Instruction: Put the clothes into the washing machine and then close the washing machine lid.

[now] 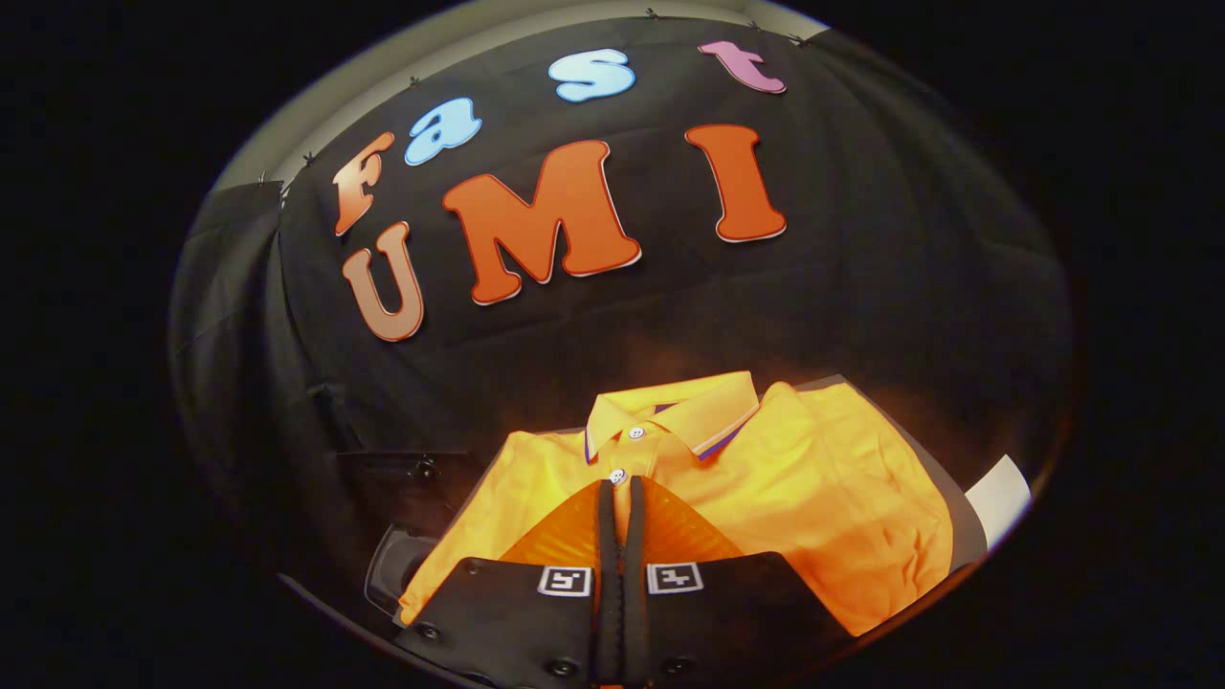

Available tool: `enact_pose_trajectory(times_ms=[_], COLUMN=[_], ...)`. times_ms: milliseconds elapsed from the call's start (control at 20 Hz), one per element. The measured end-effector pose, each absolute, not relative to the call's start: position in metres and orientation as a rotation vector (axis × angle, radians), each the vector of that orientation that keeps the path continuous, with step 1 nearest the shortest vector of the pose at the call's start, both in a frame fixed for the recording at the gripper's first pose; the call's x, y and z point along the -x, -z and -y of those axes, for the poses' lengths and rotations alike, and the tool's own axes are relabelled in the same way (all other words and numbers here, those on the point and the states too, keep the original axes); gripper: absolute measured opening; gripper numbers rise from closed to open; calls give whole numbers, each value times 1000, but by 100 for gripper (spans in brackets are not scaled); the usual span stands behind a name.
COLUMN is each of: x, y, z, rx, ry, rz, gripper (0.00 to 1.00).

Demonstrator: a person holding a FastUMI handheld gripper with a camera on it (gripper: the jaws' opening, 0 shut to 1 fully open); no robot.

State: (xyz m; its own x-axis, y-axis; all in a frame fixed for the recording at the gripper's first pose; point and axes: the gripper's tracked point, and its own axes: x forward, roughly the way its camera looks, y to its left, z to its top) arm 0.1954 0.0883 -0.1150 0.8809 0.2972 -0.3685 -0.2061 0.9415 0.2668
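Directly ahead of the fingers lies an orange polo shirt [823, 498], spread flat with its collar [684, 407] farthest from the gripper and its buttoned placket running back toward the fingertips. Two white buttons [617, 476] sit on the placket; the nearer one is just beyond the fingertips. The collar carries a thin contrasting stripe along its edge. The shirt body extends to both sides of the fingers and passes beneath them, with the larger visible area off to the right.

The gripper [620, 488] is positioned above the shirt front, its two fingers [574, 536] pressed together with no visible gap between them and no fabric seen caught between. Whether the tips touch the cloth cannot be told.

The shirt rests on a dark flat surface [962, 507], whose edge shows past the right sleeve. A white sheet [1000, 498] lies just beside that edge. A dark, glossy object [392, 569] shows beside the left side of the shirt; its identity cannot be told.
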Motion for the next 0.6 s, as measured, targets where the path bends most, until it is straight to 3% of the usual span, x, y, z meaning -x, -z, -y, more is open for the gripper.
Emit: enact_pose_trajectory(times_ms=[300, 600], x=[-157, -121], y=[50, 0], z=[-147, -262], rx=[-265, -268], ry=[-372, -488], rz=[-311, -252], gripper=[7, 8])
